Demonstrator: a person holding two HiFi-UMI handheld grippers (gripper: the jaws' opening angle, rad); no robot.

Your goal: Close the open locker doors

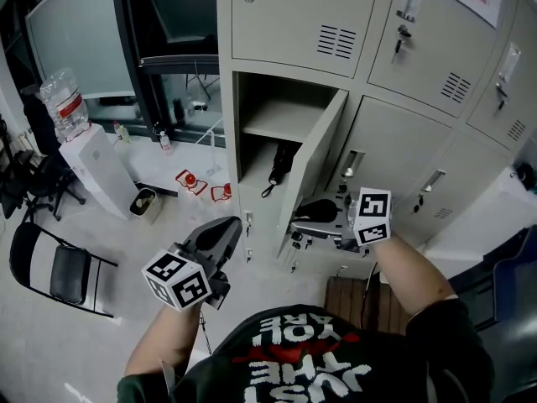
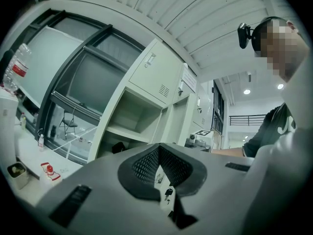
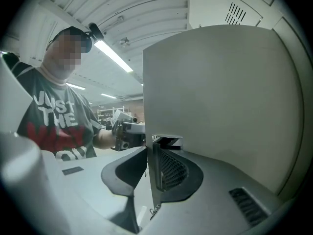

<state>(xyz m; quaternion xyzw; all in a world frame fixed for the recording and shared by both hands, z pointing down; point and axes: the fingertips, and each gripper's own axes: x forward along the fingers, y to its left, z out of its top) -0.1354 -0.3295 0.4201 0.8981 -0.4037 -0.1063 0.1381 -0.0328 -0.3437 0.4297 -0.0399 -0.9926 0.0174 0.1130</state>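
Locker area inside a large industrial-type hall. Indicators: a bank of beige steel lockers [image 1: 294, 15] with vent slots and keyed latches, one door [image 1: 312, 162] standing open; corrugated metal ceiling [image 2: 186, 13] with tube lighting [image 3: 113, 55]; dark-framed glass partition [image 2: 78, 77]; folding chair [image 1: 63, 271] on a pale floor [image 1: 84, 351].
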